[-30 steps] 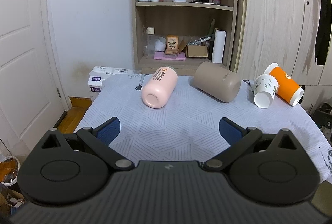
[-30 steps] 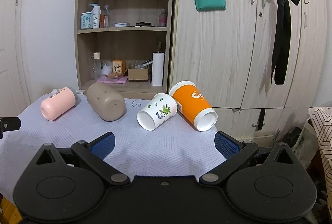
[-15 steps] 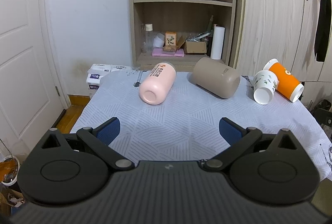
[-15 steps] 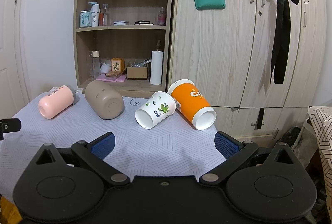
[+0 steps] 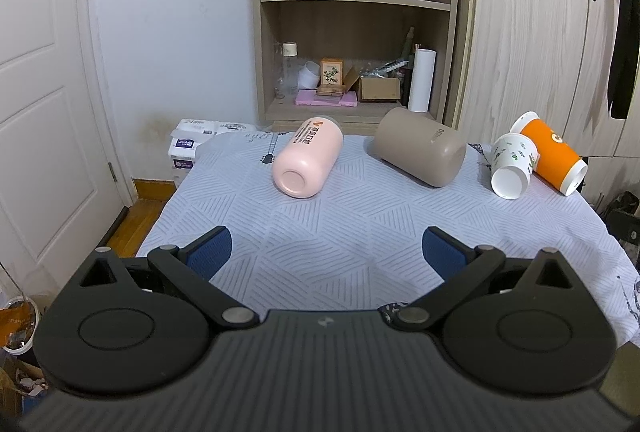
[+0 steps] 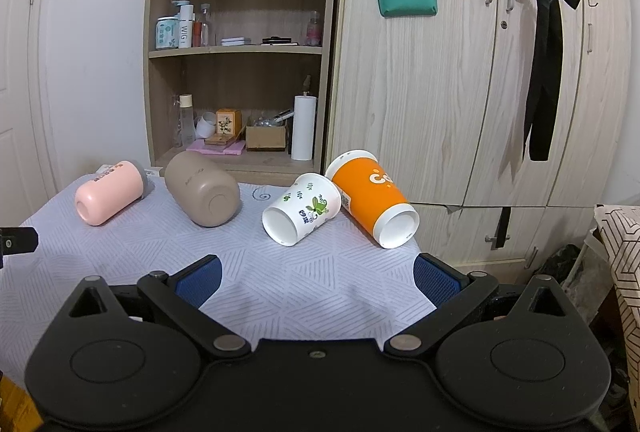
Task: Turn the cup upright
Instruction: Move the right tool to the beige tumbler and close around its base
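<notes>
Several cups lie on their sides on a table with a white patterned cloth (image 5: 360, 232). A pink cup (image 5: 308, 162) (image 6: 110, 192) lies at the left, a taupe cup (image 5: 420, 150) (image 6: 202, 188) beside it. A white cup with green leaves (image 5: 512, 164) (image 6: 302, 208) touches an orange cup (image 5: 554, 154) (image 6: 372, 202) at the right. My left gripper (image 5: 326, 252) is open and empty over the near cloth, short of the pink cup. My right gripper (image 6: 316, 278) is open and empty, short of the white cup.
A wooden shelf unit (image 5: 356, 32) with bottles, boxes and a paper roll stands behind the table. Wooden wardrobe doors (image 6: 460, 92) stand at the right, a white door (image 5: 40, 92) at the left. Tissue packs (image 5: 188, 144) lie by the table's far left corner.
Both grippers have drawn back and tilted slightly, so the cups sit a little lower and farther in view. No cup has moved. Both grippers stay open.
</notes>
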Action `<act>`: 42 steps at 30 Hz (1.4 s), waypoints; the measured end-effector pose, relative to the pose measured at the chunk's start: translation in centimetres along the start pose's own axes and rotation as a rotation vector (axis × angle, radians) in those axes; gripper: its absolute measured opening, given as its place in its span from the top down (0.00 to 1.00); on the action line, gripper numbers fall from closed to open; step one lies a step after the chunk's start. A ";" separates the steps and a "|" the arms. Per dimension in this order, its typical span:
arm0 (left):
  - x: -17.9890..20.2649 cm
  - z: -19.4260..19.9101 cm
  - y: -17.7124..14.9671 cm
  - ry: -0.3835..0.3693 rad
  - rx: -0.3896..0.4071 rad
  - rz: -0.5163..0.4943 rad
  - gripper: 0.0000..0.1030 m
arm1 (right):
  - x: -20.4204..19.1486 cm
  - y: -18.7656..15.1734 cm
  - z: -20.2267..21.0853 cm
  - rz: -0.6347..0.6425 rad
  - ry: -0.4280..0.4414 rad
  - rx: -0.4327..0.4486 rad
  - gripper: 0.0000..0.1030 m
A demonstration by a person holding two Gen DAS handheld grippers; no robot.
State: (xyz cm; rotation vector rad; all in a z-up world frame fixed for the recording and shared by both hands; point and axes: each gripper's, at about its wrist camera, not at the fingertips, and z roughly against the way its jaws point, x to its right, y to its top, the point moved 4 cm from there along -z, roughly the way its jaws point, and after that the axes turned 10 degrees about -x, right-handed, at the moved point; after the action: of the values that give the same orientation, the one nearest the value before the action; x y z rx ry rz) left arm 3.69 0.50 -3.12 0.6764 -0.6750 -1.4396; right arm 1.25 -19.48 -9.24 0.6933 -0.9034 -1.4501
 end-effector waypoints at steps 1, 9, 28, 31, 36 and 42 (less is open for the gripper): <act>0.0 0.0 0.0 -0.001 0.000 0.002 0.00 | 0.0 0.0 0.0 0.003 0.001 0.000 0.00; -0.2 0.0 0.1 -0.024 -0.025 0.028 0.00 | -0.4 0.2 -0.2 0.012 0.055 -0.005 0.00; 3.1 -6.3 8.3 -0.157 -0.088 0.099 0.00 | -5.1 6.3 -5.8 0.460 0.416 0.012 0.00; 3.1 -8.8 8.9 -0.182 -0.134 0.153 0.00 | -5.7 7.5 -8.0 0.497 0.463 -0.032 0.00; 3.0 -13.0 8.9 -0.256 -0.203 0.243 0.01 | -7.0 8.9 -11.8 0.515 0.509 -0.110 0.00; 2.4 -15.0 8.4 -0.305 -0.205 0.305 0.02 | -8.5 9.5 -16.2 0.548 0.507 -0.161 0.01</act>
State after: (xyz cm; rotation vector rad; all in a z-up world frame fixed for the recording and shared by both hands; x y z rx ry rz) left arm 20.63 -1.60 -6.36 0.1836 -0.8147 -1.3135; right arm 20.67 -12.74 -10.35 0.5922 -0.5133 -0.7938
